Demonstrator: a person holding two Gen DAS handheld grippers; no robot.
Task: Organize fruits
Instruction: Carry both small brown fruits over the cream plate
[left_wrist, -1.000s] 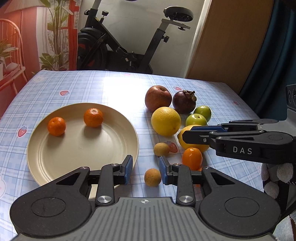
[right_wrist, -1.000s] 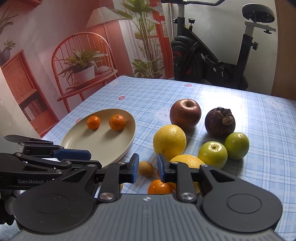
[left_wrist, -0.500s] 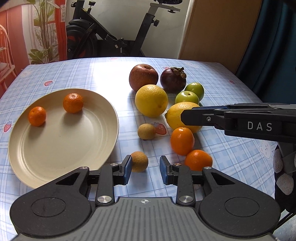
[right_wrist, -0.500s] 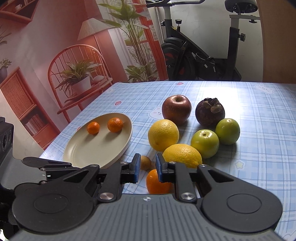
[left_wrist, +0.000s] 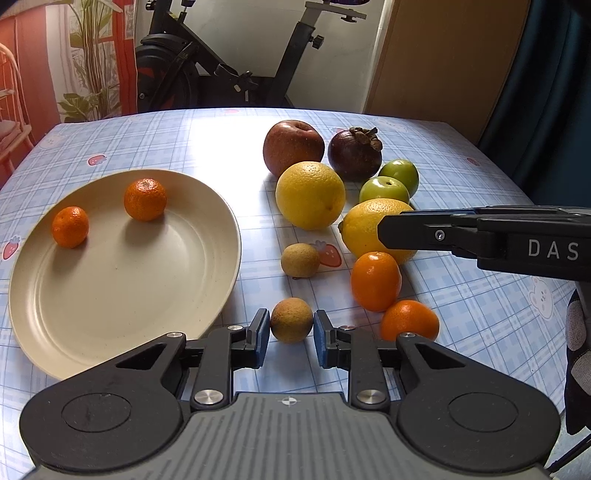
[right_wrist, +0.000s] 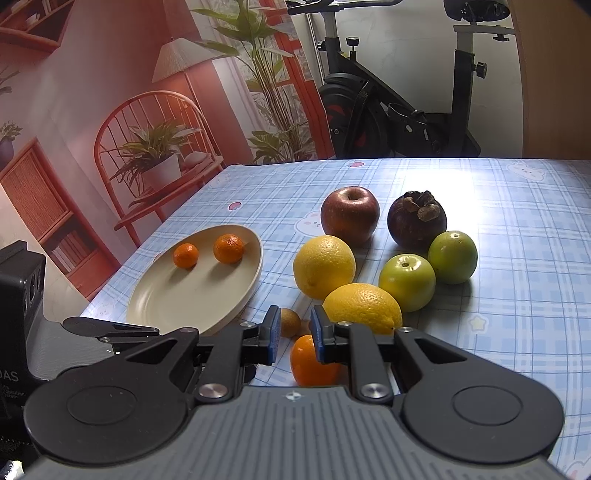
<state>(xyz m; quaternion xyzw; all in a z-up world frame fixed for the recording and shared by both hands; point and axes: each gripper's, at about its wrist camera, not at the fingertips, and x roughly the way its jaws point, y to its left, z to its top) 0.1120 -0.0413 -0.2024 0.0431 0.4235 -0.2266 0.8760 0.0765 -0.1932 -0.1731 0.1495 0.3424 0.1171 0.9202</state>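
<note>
Longan (left_wrist: 291, 319), small and brown, sits near the plate's (left_wrist: 207, 317) right edge on the checked tablecloth (left_wrist: 480, 325), now squarely between the left gripper's (left_wrist: 288, 338) blue pads, which have just closed onto it after the gripper dropped toward it; I judge a lift to the plate comes next. In the right wrist view, the right gripper (right_wrist: 293, 334) hangs with fingers drawn together, empty, above a kumquat (right_wrist: 310, 363) and lemon (right_wrist: 362, 308).

Left gripper (left_wrist: 291, 336) angled down, jaws just closing on small fruit; right gripper (right_wrist: 293, 334) closed, empty.
</note>
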